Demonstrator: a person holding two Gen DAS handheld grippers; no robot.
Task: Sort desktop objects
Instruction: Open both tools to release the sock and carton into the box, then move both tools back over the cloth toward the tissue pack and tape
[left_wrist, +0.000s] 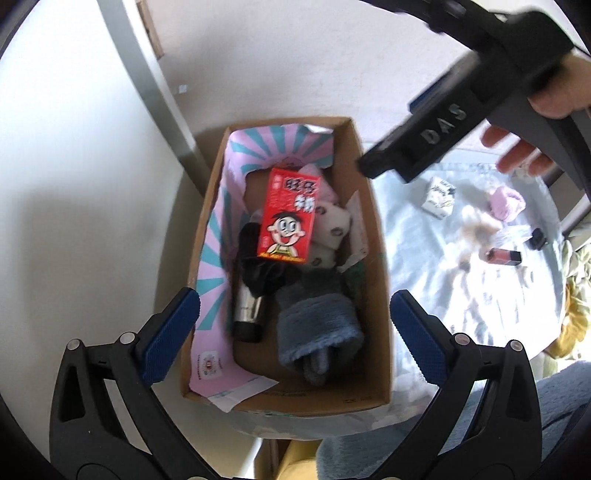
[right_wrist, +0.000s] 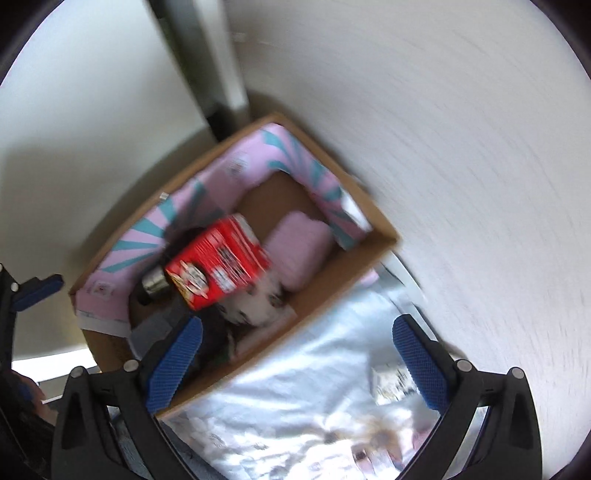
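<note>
1. Left gripper (left_wrist: 291, 332) spread wide, nothing between the blue pads (left_wrist: 170, 334), hovering over the near end of the cardboard box (left_wrist: 376, 236).
2. Right gripper (right_wrist: 295, 363) also fully spread and empty; left pad over the box's near edge, right pad over the pale printed cloth (right_wrist: 295, 398). View motion-blurred.
3. Near end of box: folded grey-blue fleece cloth (left_wrist: 317, 325), beside it on the left a silver tube with black cap (left_wrist: 249, 312).
4. Mid box: black item (left_wrist: 258, 266), detail unclear; white fabric with small prints (left_wrist: 334, 232) to the right.
5. Red milk carton (left_wrist: 290, 216) with cartoon face lying tilted on top of the pile, touching neither gripper. Same carton (right_wrist: 218, 264) in right wrist view, over the silver tube.
6. Far end of box: pink soft item (right_wrist: 299, 251); pink-and-teal striped paper liner (left_wrist: 218, 236) along left and far walls.
7. On the cloth right of the box, well apart: small white carton (left_wrist: 439, 197), pink knitted item (left_wrist: 506, 201), brown-and-black lip product (left_wrist: 504, 256), small black object (left_wrist: 536, 237).
8. Far right, in left wrist view: right gripper's black body marked "DAS" (left_wrist: 443, 123), held by a hand (left_wrist: 524, 147).
9. Beyond the box: white wall (left_wrist: 258, 55).
</note>
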